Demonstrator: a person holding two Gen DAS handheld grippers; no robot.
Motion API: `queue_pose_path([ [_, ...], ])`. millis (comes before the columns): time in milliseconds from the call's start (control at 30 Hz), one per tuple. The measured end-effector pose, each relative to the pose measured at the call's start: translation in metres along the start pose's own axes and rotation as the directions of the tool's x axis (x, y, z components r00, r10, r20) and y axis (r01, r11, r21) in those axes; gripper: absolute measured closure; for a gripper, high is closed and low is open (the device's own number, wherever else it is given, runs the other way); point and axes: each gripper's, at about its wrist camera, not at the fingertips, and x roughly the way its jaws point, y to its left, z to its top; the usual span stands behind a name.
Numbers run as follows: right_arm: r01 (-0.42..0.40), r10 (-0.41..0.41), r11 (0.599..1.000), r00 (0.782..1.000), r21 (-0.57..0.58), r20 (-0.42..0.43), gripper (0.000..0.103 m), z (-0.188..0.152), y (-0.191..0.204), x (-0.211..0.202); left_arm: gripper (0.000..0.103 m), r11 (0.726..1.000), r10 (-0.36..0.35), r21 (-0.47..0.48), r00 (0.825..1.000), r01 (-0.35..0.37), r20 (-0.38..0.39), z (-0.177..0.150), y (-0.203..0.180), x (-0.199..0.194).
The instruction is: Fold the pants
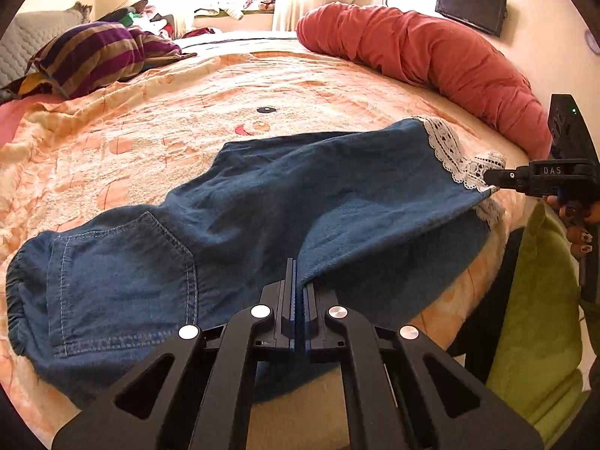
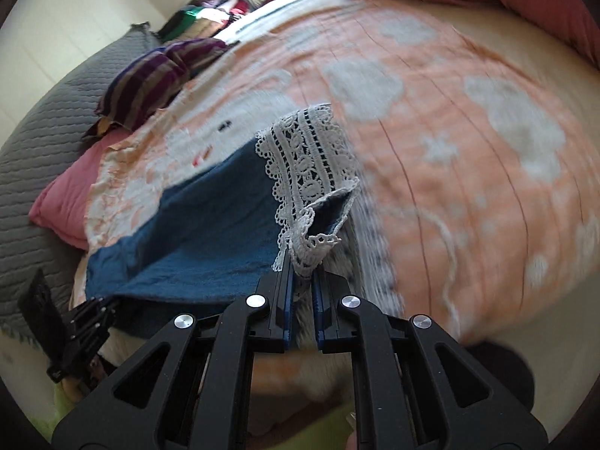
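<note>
Blue denim pants (image 1: 232, 210) are seen spread across the middle of the left wrist view, lying on a peach bedspread (image 1: 123, 142), waistband at lower left, lace-trimmed cuffs (image 1: 448, 146) at right. The left gripper (image 1: 298, 281), at bottom centre, is clamped on a fold of denim along the near edge of one leg. The right gripper (image 1: 491, 179), entering from the right edge, is closed on the lace of the cuff; in its own view it (image 2: 302, 273) is shown at bottom centre with white lace (image 2: 311, 172) pinched between the blades. The cloth between the two grips is lifted and drawn taut, so that, it is judged, one leg can be carried over the other without sagging.

The near edge of the bed is crossed by the hanging leg at lower right of the left view. Open bedspread is left above and to the left of the pants. A red bolster (image 1: 423, 56) is laid along the upper right, a striped cushion (image 1: 101, 52) at upper left; both are well apart from the denim. Green cloth (image 1: 540, 322) is seen at lower right, off the bed.
</note>
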Motion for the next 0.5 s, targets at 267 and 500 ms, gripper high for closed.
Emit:
queue_pose_path([
  [267,0.073,-0.073,0.997,0.997,-0.021,-0.001,0.099,-0.018,-0.001,-0.004,0.101,0.996,0.031,0.084,0.999,-0.029,-0.015,-0.014,-0.017,-0.008],
  [500,0.196,-0.194,0.98,0.979,-0.035,0.057,0.075,-0.025,-0.007,-0.02,0.101,0.997,0.026,0.077,0.997,-0.021,-0.068,-0.02,-0.015,0.004],
])
